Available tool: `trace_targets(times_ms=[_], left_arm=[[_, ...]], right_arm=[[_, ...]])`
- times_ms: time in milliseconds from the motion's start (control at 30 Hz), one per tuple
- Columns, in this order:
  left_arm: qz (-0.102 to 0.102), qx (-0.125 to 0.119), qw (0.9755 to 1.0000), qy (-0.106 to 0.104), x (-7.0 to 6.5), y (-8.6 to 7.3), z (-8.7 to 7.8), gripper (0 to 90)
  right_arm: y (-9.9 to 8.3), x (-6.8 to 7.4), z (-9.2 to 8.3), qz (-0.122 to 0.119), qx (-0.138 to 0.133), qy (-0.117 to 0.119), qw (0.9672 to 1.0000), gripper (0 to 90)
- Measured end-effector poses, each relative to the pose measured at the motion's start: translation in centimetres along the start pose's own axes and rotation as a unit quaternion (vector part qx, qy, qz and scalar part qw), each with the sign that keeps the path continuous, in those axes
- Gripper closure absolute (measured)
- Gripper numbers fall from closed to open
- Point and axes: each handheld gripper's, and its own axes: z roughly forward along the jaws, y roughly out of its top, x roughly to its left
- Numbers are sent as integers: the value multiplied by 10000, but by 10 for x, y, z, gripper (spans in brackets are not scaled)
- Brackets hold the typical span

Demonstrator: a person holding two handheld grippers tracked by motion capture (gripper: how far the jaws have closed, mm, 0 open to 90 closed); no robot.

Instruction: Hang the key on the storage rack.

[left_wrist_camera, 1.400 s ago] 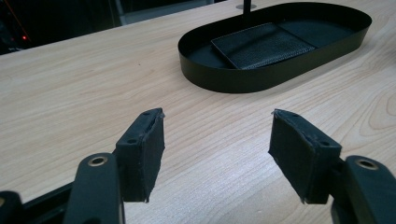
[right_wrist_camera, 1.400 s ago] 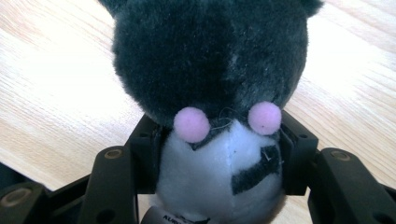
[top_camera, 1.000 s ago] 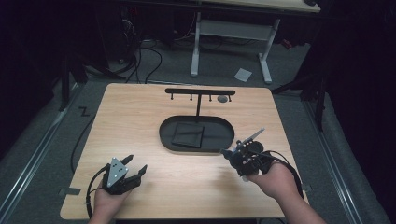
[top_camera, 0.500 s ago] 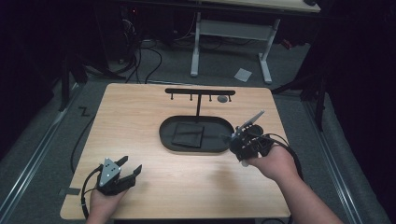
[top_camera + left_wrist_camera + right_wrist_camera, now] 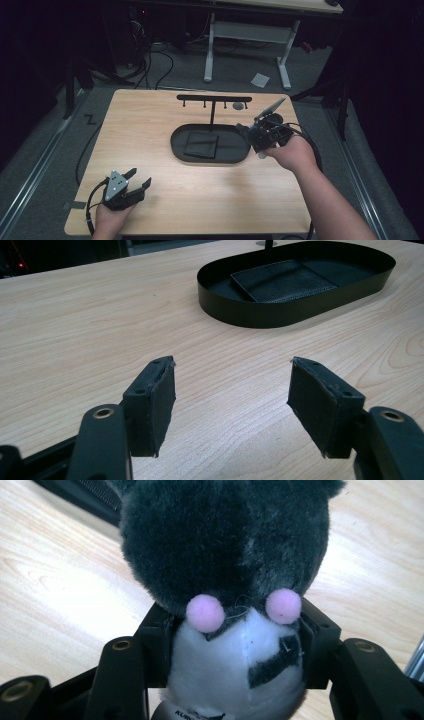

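Your right tool (image 5: 250,134), clamped on the plush toy (image 5: 227,580), has lifted toward the rack (image 5: 214,98), probably for hanging; left tool (image 5: 136,181) rests open on the tabletop (image 5: 150,135).

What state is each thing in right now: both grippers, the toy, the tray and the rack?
Left gripper: open, nothing between the jaws, low over the table.
Right gripper: shut on the plush toy.
Plush toy: held off the table, by the tray's right end.
Tray: on the table, dark mat inside.
Rack: upright behind the tray.
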Motion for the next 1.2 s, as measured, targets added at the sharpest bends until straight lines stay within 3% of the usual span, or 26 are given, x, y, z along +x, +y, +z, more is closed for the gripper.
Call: trace_targets(times_ms=[400, 700, 1000, 1200], left_arm=[[6, 21, 10000, 70, 1, -1, -3, 359], [65, 79, 9999, 72, 0, -1, -3, 359], [106, 104, 9999, 72, -1, -1, -2, 359], [172, 204, 9996, 6, -3, -2, 0, 357]], right_arm=[[31, -2, -20, 74, -114, -137, 9998, 456], [39, -7, -24, 170, -172, -198, 9995, 456], [42, -22, -21, 323, -224, -228, 9990, 456], [36, -33, -5, 502, -205, -222, 9983, 455]])
